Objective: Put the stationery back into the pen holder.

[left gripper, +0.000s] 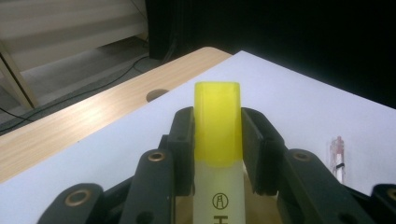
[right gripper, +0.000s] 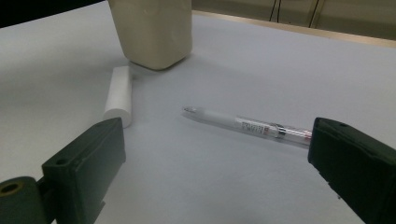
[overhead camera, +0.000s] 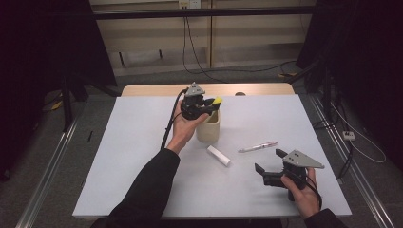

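Observation:
My left gripper (overhead camera: 209,105) is shut on a yellow-capped highlighter (left gripper: 217,140), held just above the mouth of a cream square cup (overhead camera: 208,128) near the table's middle. The highlighter's yellow cap (overhead camera: 217,100) points away to the right. My right gripper (overhead camera: 268,161) stands open near the front right, with nothing between its jaws. A white pen (right gripper: 247,125) with a clear red end lies ahead of it, also the pen (overhead camera: 258,147) in the high view. A short white cylinder (right gripper: 118,95) lies beside the cup (right gripper: 152,30).
The white tabletop (overhead camera: 142,156) ends in a wooden strip (overhead camera: 152,90) at the far edge, with a round hole (left gripper: 157,94) in it. Dark stands and cables sit on the floor beyond.

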`<move>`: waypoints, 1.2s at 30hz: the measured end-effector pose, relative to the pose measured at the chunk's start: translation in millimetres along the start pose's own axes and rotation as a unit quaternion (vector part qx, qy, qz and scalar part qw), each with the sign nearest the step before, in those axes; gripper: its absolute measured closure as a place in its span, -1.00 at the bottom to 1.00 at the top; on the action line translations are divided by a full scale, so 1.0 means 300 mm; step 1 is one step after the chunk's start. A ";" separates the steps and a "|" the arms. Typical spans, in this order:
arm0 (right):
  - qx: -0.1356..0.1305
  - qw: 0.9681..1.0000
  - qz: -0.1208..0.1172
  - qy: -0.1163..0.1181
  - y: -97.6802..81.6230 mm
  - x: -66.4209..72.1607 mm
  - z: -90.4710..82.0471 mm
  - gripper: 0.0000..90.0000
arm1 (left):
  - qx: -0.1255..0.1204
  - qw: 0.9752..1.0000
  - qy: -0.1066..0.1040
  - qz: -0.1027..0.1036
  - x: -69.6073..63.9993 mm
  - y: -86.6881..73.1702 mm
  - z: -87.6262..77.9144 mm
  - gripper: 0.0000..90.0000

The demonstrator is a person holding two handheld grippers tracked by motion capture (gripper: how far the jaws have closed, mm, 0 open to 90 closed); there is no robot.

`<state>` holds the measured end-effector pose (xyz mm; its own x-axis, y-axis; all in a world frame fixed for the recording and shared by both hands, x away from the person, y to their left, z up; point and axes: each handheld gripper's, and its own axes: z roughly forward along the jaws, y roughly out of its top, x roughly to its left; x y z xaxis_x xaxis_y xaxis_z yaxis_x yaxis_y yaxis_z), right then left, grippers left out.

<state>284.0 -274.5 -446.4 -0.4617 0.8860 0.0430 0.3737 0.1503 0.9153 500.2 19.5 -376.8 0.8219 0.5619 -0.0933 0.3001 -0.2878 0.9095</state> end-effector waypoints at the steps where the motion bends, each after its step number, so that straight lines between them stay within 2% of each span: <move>1: 0.000 1.000 0.000 0.000 0.000 0.000 0.000 -0.90 | 0.000 1.000 0.000 0.001 0.000 -0.003 -0.001 0.49; 9: 0.000 1.000 -0.001 0.000 0.000 0.000 0.000 -0.90 | 0.008 1.000 0.000 -0.005 0.002 -0.018 -0.008 0.48; 14: 0.000 1.000 0.000 0.000 0.000 0.000 0.001 -0.90 | 0.002 1.000 0.005 -0.002 -0.003 -0.001 -0.032 0.15; 17: 0.001 1.000 -0.001 0.000 0.000 0.001 0.000 -0.90 | 0.002 1.000 0.008 -0.010 -0.002 0.005 -0.043 -0.14; 23: 0.000 1.000 -0.001 0.000 0.000 0.001 0.000 -0.90 | 0.018 1.000 0.023 -0.005 0.003 0.010 -0.066 -0.56; 26: 0.000 1.000 -0.001 0.000 0.000 0.000 0.001 -0.90 | 0.018 0.999 0.029 -0.007 0.006 0.013 -0.082 -0.68; 28: 0.000 1.000 -0.001 -0.001 0.000 0.000 0.000 -0.90 | 0.027 0.999 0.023 -0.010 0.006 0.015 -0.094 -0.70; 31: 0.000 1.000 -0.001 -0.001 0.000 0.001 0.000 -0.90 | 0.033 0.999 0.026 -0.003 0.001 0.016 -0.109 -0.78; 36: 0.000 1.000 -0.001 -0.002 0.000 0.001 0.000 -0.90 | 0.035 0.999 0.027 -0.002 0.001 0.009 -0.134 -0.88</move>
<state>283.7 -274.3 -446.3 -0.4598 0.8872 0.0396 0.3729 0.1524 0.9153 481.8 49.9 -358.1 0.7940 0.6037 -0.0724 0.3373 -0.3383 0.8785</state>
